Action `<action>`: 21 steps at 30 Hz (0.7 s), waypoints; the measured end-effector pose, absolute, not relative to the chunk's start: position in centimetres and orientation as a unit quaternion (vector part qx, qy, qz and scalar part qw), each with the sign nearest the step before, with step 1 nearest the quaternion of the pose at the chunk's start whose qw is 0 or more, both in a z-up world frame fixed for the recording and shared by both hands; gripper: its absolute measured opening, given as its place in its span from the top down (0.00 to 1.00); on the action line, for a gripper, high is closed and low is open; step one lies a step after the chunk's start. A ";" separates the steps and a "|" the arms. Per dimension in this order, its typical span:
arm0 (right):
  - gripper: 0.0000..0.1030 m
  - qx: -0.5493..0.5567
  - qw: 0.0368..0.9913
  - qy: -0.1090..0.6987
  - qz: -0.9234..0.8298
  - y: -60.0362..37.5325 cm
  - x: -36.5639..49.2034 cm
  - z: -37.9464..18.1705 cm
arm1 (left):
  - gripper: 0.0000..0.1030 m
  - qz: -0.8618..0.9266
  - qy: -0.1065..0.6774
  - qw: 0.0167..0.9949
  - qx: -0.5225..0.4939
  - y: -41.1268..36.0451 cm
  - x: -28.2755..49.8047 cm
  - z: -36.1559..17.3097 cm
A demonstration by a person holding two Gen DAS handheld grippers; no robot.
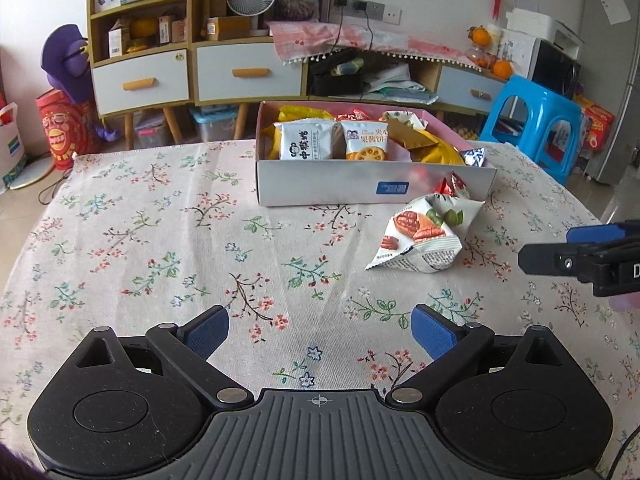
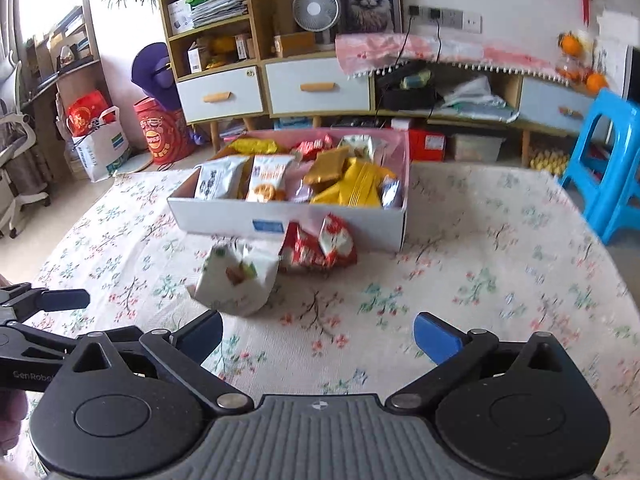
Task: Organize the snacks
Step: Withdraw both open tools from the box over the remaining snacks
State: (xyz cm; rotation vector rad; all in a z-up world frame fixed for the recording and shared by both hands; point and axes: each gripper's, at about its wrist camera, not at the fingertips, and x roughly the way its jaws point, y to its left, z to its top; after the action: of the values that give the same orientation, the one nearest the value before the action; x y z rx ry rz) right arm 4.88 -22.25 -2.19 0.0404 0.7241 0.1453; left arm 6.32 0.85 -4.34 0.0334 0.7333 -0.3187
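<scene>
A white cardboard box (image 1: 332, 184) full of snack packets stands at the far middle of the table; it also shows in the right wrist view (image 2: 224, 216). A white nut packet (image 1: 420, 236) lies on the cloth in front of the box's right end, also in the right wrist view (image 2: 236, 280). Red packets (image 2: 320, 244) lie against the box front, just behind it. My left gripper (image 1: 320, 332) is open and empty, well short of the nut packet. My right gripper (image 2: 318, 334) is open and empty, to the right of the nut packet; it shows in the left wrist view (image 1: 560, 256).
The table wears a floral cloth (image 1: 160, 240). A low cabinet with drawers (image 1: 248, 72) stands behind the table. A blue plastic stool (image 1: 532, 120) stands at the right. My left gripper's fingers (image 2: 60, 300) show at the left edge of the right wrist view.
</scene>
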 end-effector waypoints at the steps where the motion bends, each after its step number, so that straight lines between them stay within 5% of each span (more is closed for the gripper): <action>1: 0.10 0.019 0.932 0.354 0.071 -22.2 4.8 -2.5 | 0.04 -0.158 0.355 0.921 0.013 0.8 6.4 -4.5; 21: 0.10 0.004 0.932 0.360 0.038 -25.6 6.2 -4.0 | 0.12 -0.247 0.294 0.921 0.070 -5.6 10.0 -4.7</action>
State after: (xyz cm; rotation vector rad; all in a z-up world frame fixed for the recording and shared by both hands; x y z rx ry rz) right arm 6.16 -25.58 -4.00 0.0086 0.7372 0.0782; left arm 10.04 -5.63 -4.65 0.1431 0.6050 -0.5068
